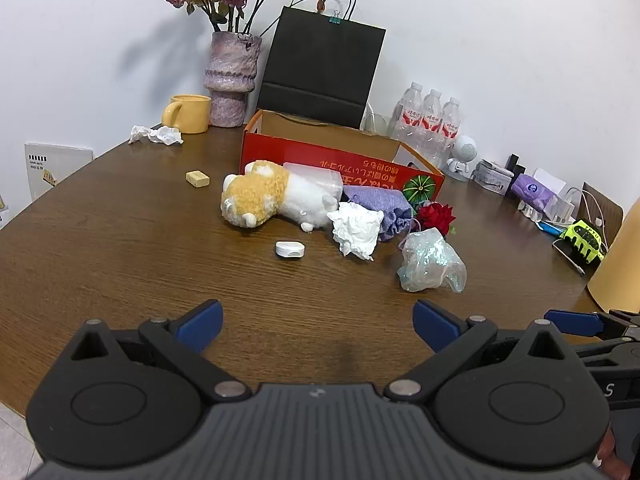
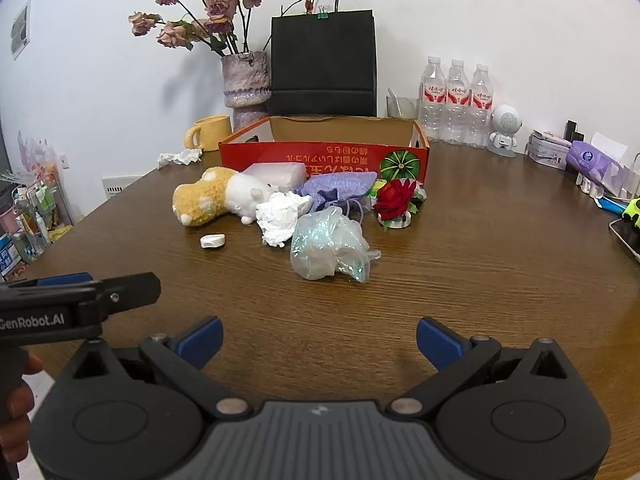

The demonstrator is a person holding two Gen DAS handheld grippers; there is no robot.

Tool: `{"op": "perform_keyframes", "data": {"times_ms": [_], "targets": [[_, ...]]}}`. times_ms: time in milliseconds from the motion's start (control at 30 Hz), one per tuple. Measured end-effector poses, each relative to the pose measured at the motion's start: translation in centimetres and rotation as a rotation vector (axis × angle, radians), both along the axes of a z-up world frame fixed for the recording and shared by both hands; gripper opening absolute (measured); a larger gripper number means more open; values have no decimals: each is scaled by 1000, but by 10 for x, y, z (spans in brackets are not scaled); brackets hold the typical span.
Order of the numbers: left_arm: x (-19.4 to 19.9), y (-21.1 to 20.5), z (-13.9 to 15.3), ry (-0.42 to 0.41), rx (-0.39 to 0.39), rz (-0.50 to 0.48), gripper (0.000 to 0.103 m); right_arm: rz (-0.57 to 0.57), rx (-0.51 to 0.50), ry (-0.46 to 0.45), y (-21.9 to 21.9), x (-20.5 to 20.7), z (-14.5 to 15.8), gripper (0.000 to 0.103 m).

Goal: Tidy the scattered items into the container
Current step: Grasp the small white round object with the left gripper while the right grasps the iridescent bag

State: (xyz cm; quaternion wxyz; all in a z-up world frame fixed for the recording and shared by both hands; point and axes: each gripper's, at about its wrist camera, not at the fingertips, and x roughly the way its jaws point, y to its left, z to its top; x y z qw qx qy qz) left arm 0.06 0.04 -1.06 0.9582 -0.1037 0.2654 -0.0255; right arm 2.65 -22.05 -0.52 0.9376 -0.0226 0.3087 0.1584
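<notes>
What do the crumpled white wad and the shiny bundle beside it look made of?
Crumpled white wad: likely tissue paper, matte, with soft irregular creases. Shiny bundle: apparently thin plastic film, translucent, with a greenish iridescent sheen and sharp wrinkles.

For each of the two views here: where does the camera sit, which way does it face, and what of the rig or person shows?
Left wrist: sits on the left gripper, angled down across the table at the red box; own open jaws, right gripper at right edge.
Right wrist: on the right gripper, facing likewise; own open jaws, left gripper and fingers at left.
Shared: plush toy, crumpled tissue, box, vase.
</notes>
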Motion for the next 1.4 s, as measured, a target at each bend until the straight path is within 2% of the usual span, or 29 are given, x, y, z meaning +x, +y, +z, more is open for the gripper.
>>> {"op": "perform_keyframes", "data": {"times_ms": [467, 700, 900, 1167, 1267, 1400], "targets": [[16, 0, -11, 58, -5, -11, 103, 4, -11, 54, 1, 14, -9, 103], [47, 1, -11, 78, 18, -14, 103, -12, -44, 41, 5, 39, -11, 103], [85, 11, -12, 95, 51, 33, 103, -25, -59, 31, 11, 71, -15, 103], [127, 15, -19, 152, 29, 33, 101, -15, -80, 26, 24, 108, -21, 103], [136, 11, -21, 159, 43, 31, 95, -13, -88, 18, 27, 117, -22, 103], [145, 7, -27, 176, 58, 28, 79, -11, -97, 9, 31, 125, -25, 102]]}}
